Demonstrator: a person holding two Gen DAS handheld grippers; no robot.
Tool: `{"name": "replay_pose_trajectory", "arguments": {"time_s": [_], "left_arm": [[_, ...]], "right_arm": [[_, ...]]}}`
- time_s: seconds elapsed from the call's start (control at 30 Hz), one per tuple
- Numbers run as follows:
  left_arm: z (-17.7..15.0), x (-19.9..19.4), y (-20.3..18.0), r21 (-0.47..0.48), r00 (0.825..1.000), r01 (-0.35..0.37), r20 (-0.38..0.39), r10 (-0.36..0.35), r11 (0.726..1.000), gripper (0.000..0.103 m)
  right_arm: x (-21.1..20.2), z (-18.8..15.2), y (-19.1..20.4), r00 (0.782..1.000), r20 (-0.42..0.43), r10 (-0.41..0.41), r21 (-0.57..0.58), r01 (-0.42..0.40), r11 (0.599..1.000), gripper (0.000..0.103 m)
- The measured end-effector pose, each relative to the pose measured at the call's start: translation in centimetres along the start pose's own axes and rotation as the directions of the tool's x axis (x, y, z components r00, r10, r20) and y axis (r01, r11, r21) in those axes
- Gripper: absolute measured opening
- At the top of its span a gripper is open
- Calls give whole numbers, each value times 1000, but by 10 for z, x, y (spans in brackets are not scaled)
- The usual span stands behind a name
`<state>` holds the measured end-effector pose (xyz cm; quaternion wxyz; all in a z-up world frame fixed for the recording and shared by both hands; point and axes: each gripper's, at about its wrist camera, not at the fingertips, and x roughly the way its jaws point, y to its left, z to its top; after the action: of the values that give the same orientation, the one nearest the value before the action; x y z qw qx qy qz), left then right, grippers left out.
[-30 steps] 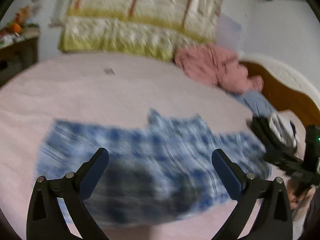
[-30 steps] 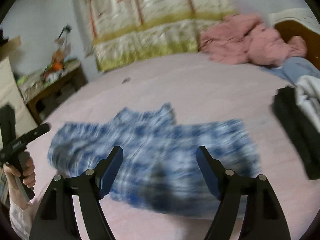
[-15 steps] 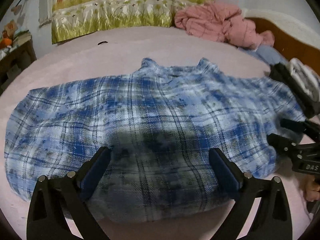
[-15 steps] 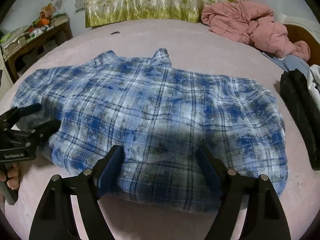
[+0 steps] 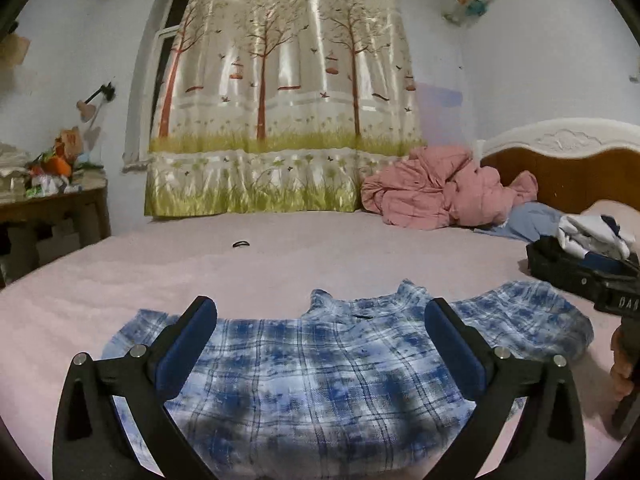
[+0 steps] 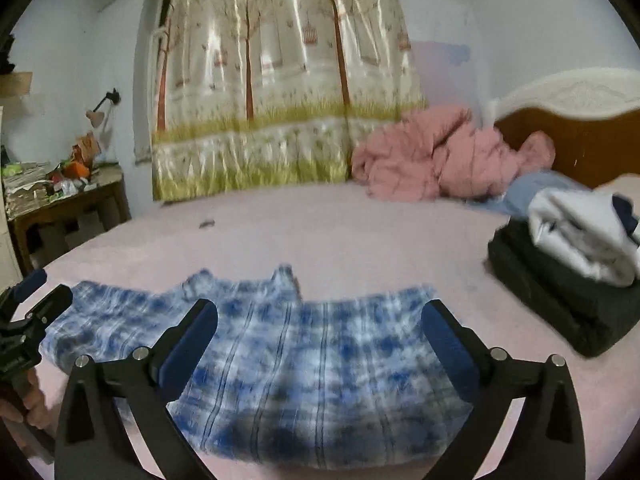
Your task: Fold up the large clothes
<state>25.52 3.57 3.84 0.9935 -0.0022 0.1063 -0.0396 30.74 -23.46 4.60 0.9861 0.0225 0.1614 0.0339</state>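
A pink bed (image 5: 120, 280) fills the lower half of both views, its cover smooth and bare around the clothes. The blue plaid shirt (image 5: 320, 380) lies spread flat on it, collar pointing away toward the far wall, sleeves reaching out to either side. The left tool (image 5: 320, 344) hangs just above the shirt's near half with its two blue pads wide apart, gripping nothing. The right tool (image 6: 320, 344) is likewise spread wide over the shirt and holds nothing; this view is motion-blurred.

Near the shirt's right sleeve, on the bed, sits a stack of folded dark clothes (image 6: 560, 300) with a white garment (image 6: 580, 232) on top. Farther back a crumpled pink quilt (image 5: 440, 188) is heaped against the wooden headboard (image 5: 568, 168), with a pale blue pillow (image 5: 528, 220) just beside it. A small dark loop (image 5: 241, 244) lies alone on the cover, well apart from the shirt.

Behind the bed a curtain (image 5: 280, 120) printed with trees and grass hangs over a window. At the left stands a wooden bench (image 5: 52, 208) piled with clutter, and a lamp (image 5: 94, 102) is fixed to the pale wall above it.
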Motion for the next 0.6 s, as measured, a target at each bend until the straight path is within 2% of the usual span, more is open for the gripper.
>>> {"name": "replay_pose_trajectory", "arguments": {"time_s": [0.13, 0.27, 0.33, 0.4, 0.47, 0.5, 0.57, 0.6], "left_arm": [[-4, 2, -3, 11, 999, -47, -1, 47, 999, 103], [-7, 3, -2, 8, 999, -38, -11, 38, 999, 103], [-7, 3, -1, 5, 1000, -23, -15, 23, 1000, 103], [-8, 3, -1, -3, 1000, -9, -19, 9, 1000, 103], [-8, 3, -1, -5, 1000, -8, -24, 8, 1000, 103], [-8, 3, -1, -3, 1000, -13, -27, 13, 1000, 103], [-9, 2, -2, 3, 999, -19, -25, 19, 1000, 103], [-9, 2, -3, 5, 999, -22, -23, 22, 1000, 103]], "right_arm": [[-2, 3, 18, 997, 41, -63, -86, 66, 994, 103], [-3, -3, 21, 995, 42, -87, -72, 90, 993, 103], [-4, -3, 20, 996, 37, -81, -54, 82, 995, 103], [-3, -3, 14, 999, -14, -40, -31, 40, 999, 103], [0, -4, 0, 996, -90, 29, 42, -26, 999, 103], [1, -6, -14, 985, -136, 102, 146, -82, 986, 103], [4, -16, -41, 961, -200, 194, 329, -121, 936, 103], [5, -24, -55, 951, -230, 205, 395, -101, 913, 103]]}}
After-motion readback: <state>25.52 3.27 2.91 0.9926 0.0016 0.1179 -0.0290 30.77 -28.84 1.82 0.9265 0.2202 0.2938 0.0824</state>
